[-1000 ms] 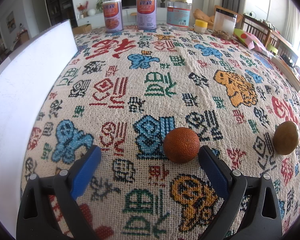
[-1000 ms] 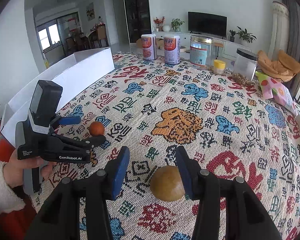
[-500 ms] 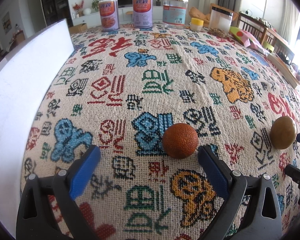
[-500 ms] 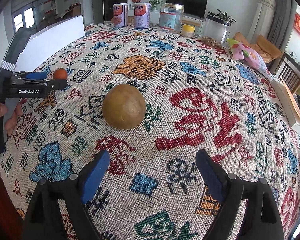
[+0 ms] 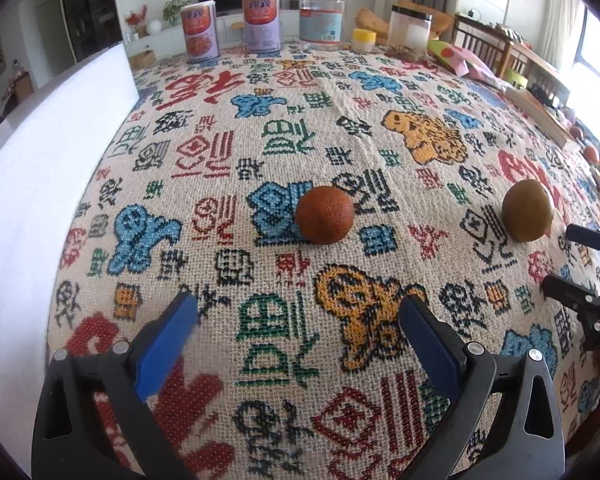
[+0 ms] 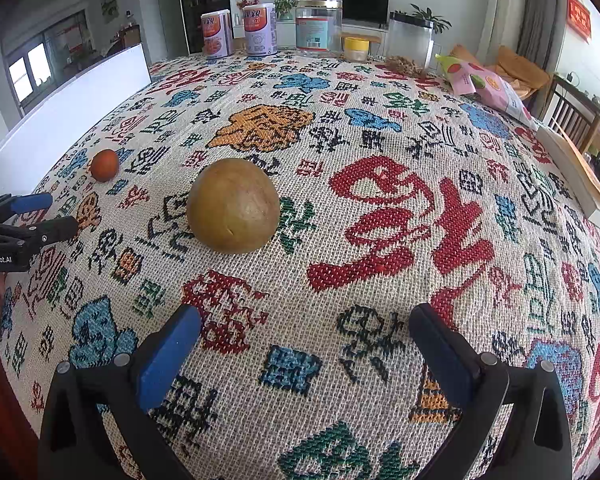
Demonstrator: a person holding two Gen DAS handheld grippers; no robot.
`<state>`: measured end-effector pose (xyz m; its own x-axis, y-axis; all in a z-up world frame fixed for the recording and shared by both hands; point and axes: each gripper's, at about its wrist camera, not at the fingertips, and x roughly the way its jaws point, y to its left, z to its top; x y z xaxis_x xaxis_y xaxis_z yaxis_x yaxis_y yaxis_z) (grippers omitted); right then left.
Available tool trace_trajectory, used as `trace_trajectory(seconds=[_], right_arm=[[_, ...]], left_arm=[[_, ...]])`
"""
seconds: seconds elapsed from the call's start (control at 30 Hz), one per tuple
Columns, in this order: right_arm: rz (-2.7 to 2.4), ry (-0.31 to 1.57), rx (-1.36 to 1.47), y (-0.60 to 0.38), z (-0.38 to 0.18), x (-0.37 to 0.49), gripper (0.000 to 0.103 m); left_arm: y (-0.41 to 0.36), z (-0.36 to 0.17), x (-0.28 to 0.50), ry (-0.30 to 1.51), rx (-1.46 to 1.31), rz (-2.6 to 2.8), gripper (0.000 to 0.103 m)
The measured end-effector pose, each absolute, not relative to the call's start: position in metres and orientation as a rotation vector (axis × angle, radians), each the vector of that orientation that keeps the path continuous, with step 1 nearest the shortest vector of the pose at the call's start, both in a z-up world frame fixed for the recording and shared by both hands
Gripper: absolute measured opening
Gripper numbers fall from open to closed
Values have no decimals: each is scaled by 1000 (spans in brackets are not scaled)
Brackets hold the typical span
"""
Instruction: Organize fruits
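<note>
A rough orange fruit [image 5: 325, 215] lies on the patterned tablecloth [image 5: 284, 136], a little ahead of my left gripper [image 5: 298, 306], which is open with nothing between its blue pads. A bigger yellow-brown round fruit [image 6: 233, 205] rests on the cloth ahead of my right gripper [image 6: 305, 316] and to its left. That gripper's jaws are opening wide and hold nothing. In the left wrist view the yellow-brown fruit [image 5: 527, 210] sits to the right, with the right gripper [image 5: 560, 256] just beyond it. The right wrist view shows the orange fruit [image 6: 104, 164] far left, near the left gripper [image 6: 60, 212].
A white board [image 5: 40, 168] stands along the table's left side. At the far edge stand two cans [image 6: 217, 36], a glass jar [image 6: 318, 28], a small yellow-lidded pot [image 6: 356, 49] and a clear container [image 6: 414, 40]. A snack bag [image 6: 484, 84] lies at the back right.
The right gripper opened, let go of the yellow-brown fruit and drew back from it. The left gripper pulled back from the orange fruit, which has not moved.
</note>
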<state>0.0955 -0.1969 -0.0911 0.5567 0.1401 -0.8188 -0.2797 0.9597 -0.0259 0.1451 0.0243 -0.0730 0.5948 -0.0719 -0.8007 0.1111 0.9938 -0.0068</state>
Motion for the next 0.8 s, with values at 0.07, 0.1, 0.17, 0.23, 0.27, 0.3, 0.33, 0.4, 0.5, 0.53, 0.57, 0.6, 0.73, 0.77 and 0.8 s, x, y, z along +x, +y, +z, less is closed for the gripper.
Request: trace_trajectory(seconds=[0.07,0.1,0.17,0.23,0.27,0.3,0.33,0.4,0.5,0.53,0.57,0.6,0.73,0.77,0.8], right_arm=[[249,949,-159,-197,-91,95,103],[248,947,-155,-197,-90,96,103],[259,933,-100,-201,-85,96,100],[322,918,15,-204,-75,100,97],[340,917,38,-201,-70,104,97],[349,912,36,-196,-65,108,97],[360,905,20,-187,-61,112,96],[368,909,-23,-171,-60,125,88],[374,1026,-36,-158,-76,147,51],[359,1029,-51,-156,-77,147,49],[352,1028,-60,-154,-73,144,49],[357,1030,-53,-153,-68,141,48],[489,994,2,-127,-21,128,48],[543,980,18,-112,-3,128,48],[598,968,33,-97,13,129,48]], left_arm=[[14,-70,157,919,77,-122,101],[11,-68,163,921,86,-124,100],[8,-66,172,919,86,-130,100],[8,-64,179,914,86,-114,100],[8,-64,181,912,86,-108,90],[9,-66,184,924,84,-103,58],[11,-70,188,957,78,-107,38],[15,-67,188,952,51,-113,31],[24,-58,179,952,23,-128,29],[28,-52,173,951,2,-138,29],[35,-42,166,951,-40,-155,29],[44,-29,157,950,-102,-181,29],[92,52,120,890,-326,-267,29],[108,75,111,865,-354,-265,29],[127,99,101,837,-375,-251,29]])
